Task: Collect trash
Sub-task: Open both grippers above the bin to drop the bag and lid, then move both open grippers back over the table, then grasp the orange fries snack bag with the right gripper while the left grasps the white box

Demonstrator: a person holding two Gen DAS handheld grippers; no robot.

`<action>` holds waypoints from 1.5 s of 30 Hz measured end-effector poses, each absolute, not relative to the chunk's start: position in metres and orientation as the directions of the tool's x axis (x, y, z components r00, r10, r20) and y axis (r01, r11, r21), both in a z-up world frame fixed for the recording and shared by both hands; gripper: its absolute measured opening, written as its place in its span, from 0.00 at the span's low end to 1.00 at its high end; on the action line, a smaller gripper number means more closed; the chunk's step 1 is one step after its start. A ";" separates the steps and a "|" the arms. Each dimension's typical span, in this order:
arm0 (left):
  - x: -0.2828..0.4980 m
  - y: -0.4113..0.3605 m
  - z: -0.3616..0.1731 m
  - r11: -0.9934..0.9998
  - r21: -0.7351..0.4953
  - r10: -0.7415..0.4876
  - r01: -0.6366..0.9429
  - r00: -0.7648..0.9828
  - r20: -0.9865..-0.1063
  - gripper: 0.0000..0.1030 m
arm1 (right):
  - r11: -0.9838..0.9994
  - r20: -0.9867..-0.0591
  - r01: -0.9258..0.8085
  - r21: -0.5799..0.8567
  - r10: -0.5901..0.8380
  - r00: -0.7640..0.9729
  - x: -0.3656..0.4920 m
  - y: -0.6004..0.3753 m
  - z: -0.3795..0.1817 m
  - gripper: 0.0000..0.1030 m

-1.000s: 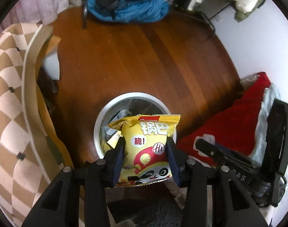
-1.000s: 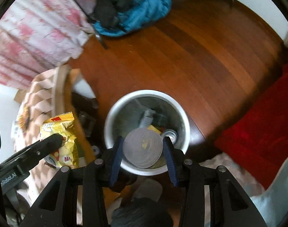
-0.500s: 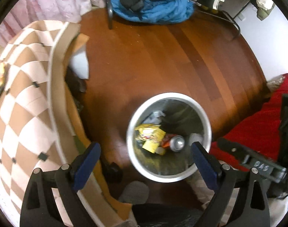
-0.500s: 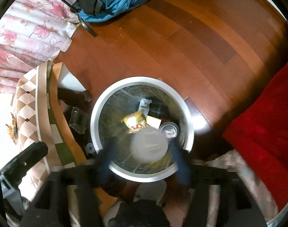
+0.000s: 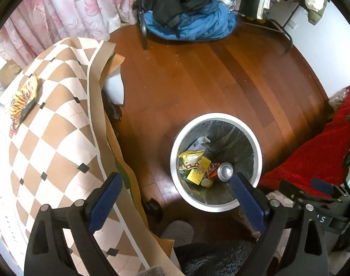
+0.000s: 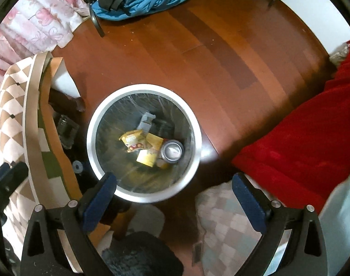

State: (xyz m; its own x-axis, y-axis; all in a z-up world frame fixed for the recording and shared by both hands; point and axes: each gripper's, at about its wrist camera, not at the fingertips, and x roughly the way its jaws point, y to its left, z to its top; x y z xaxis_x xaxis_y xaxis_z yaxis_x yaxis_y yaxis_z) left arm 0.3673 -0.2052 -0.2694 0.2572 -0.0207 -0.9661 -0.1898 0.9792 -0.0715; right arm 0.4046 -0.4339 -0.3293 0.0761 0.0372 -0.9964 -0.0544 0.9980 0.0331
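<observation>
A round white-rimmed trash bin (image 5: 255, 138) stands on the wooden floor; it also shows in the right wrist view (image 6: 92, 151). Inside lie a yellow snack bag (image 5: 190, 159), also in the right wrist view (image 6: 133, 140), a drink can (image 5: 223, 171), also in the right wrist view (image 6: 173, 150), and other wrappers. My left gripper (image 5: 175, 197) is open and empty, above the bin's near left side. My right gripper (image 6: 175, 199) is open and empty over the bin's near rim. An orange snack bag (image 5: 23, 99) lies on the checkered table.
A table with a brown-and-cream checkered cloth (image 5: 48, 138) stands left of the bin. A red cloth (image 6: 313, 142) lies to the right. A blue pile of clothes (image 5: 193, 23) and pink floral curtains (image 5: 66, 11) are at the far side. The other gripper's body (image 5: 324, 195) is at the right.
Both grippers opened: the yellow snack bag left my left gripper and the grey round object left my right gripper. The bag now lies in the bin. Both grippers rose higher.
</observation>
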 end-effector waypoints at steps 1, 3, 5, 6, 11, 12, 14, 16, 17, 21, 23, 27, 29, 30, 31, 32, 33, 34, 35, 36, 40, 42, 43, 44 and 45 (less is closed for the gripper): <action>0.366 -0.206 -0.266 0.980 -0.070 -0.019 -0.187 0.262 -0.965 0.94 | 0.998 -0.997 -0.052 0.028 0.032 0.073 0.402 -0.434 -0.327 0.98; 0.364 -0.207 -0.260 0.981 -0.068 -0.016 -0.182 0.273 -0.962 0.94 | 0.998 -0.997 -0.051 0.029 0.033 0.069 0.397 -0.437 -0.322 0.98; 0.361 -0.208 -0.254 0.981 -0.073 -0.020 -0.177 0.283 -0.959 0.94 | 0.998 -0.997 -0.050 0.026 0.030 0.068 0.394 -0.439 -0.317 0.98; 0.358 -0.209 -0.251 0.982 -0.072 -0.019 -0.176 0.288 -0.957 0.94 | 0.998 -0.997 -0.051 0.026 0.029 0.070 0.392 -0.438 -0.313 0.98; 0.344 -0.211 -0.226 0.984 -0.082 -0.026 -0.157 0.329 -0.944 0.94 | 0.998 -0.995 -0.048 0.036 0.040 0.092 0.381 -0.438 -0.289 0.98; 0.341 -0.211 -0.220 0.985 -0.081 -0.024 -0.155 0.340 -0.940 0.94 | 0.998 -0.994 -0.047 0.042 0.046 0.102 0.378 -0.438 -0.281 0.98; 0.335 -0.210 -0.205 0.986 -0.077 -0.017 -0.149 0.369 -0.929 0.94 | 0.998 -0.991 -0.046 0.048 0.053 0.119 0.373 -0.437 -0.267 0.98; 0.328 -0.207 -0.191 0.987 -0.073 -0.010 -0.146 0.394 -0.919 0.94 | 0.997 -0.987 -0.042 0.061 0.067 0.143 0.366 -0.435 -0.249 0.98; 0.325 -0.204 -0.182 0.986 -0.073 -0.006 -0.149 0.409 -0.913 0.94 | 0.997 -0.984 -0.041 0.069 0.075 0.160 0.362 -0.435 -0.237 0.98; 0.310 -0.178 -0.150 0.980 -0.086 0.009 -0.178 0.473 -0.881 0.94 | 0.993 -0.969 -0.044 0.108 0.116 0.219 0.352 -0.427 -0.196 0.99; 0.301 -0.154 -0.138 0.973 -0.092 0.025 -0.210 0.497 -0.867 0.94 | 0.989 -0.957 -0.054 0.135 0.144 0.250 0.348 -0.418 -0.176 0.99; 0.283 -0.087 -0.132 0.949 -0.071 0.100 -0.308 0.506 -0.857 0.94 | 0.975 -0.935 -0.123 0.186 0.214 0.282 0.344 -0.374 -0.143 0.99; 0.272 -0.045 -0.139 0.928 -0.032 0.166 -0.372 0.485 -0.858 0.94 | 0.963 -0.930 -0.170 0.208 0.248 0.271 0.346 -0.343 -0.137 0.99; 0.266 -0.025 -0.143 0.914 -0.011 0.197 -0.405 0.470 -0.861 0.94 | 0.956 -0.929 -0.204 0.213 0.262 0.260 0.348 -0.319 -0.137 0.99; 0.260 -0.005 -0.149 0.898 0.012 0.231 -0.440 0.449 -0.863 0.94 | 0.950 -0.930 -0.229 0.214 0.270 0.249 0.350 -0.298 -0.139 0.99; 0.254 0.020 -0.157 0.880 0.033 0.262 -0.474 0.425 -0.867 0.94 | 0.942 -0.931 -0.254 0.218 0.279 0.237 0.352 -0.275 -0.142 0.99; 0.248 0.041 -0.166 0.863 0.051 0.286 -0.502 0.403 -0.870 0.94 | 0.929 -0.928 -0.285 0.235 0.301 0.217 0.355 -0.244 -0.147 0.99; 0.244 0.068 -0.176 0.843 0.081 0.318 -0.532 0.369 -0.873 0.94 | 0.918 -0.926 -0.307 0.250 0.319 0.201 0.357 -0.221 -0.153 0.99; 0.242 0.084 -0.183 0.832 0.100 0.334 -0.545 0.349 -0.876 0.94 | 0.906 -0.924 -0.330 0.265 0.337 0.182 0.360 -0.196 -0.159 0.99; 0.240 0.102 -0.191 0.823 0.124 0.352 -0.555 0.326 -0.877 0.94 | 0.890 -0.919 -0.351 0.291 0.362 0.157 0.363 -0.167 -0.168 0.99; 0.248 0.161 -0.217 0.821 0.244 0.413 -0.516 0.243 -0.878 0.94 | 0.862 -0.915 -0.377 0.338 0.395 0.084 0.380 -0.062 -0.211 0.98; 0.259 0.181 -0.227 0.835 0.287 0.427 -0.470 0.223 -0.876 0.94 | 0.869 -0.924 -0.366 0.332 0.378 0.059 0.391 -0.023 -0.234 0.92; 0.265 0.191 -0.233 0.842 0.302 0.428 -0.447 0.215 -0.878 0.94 | 0.873 -0.929 -0.366 0.323 0.366 0.052 0.396 -0.006 -0.243 0.90; 0.271 0.198 -0.236 0.854 0.310 0.422 -0.417 0.209 -0.882 0.94 | 0.877 -0.933 -0.358 0.320 0.358 0.045 0.401 0.005 -0.251 0.90; 0.278 0.204 -0.240 0.866 0.320 0.418 -0.385 0.202 -0.886 0.94 | 0.884 -0.935 -0.342 0.320 0.353 0.038 0.407 0.017 -0.260 0.90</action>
State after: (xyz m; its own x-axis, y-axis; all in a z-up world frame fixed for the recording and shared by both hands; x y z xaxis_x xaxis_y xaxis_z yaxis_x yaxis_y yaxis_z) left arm 0.2775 0.2041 -0.2403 0.2024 0.4178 -0.8857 -0.3846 0.8657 0.3205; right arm 0.4073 0.0175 -0.2602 0.0375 0.3528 -0.9349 -0.3417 0.8837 0.3198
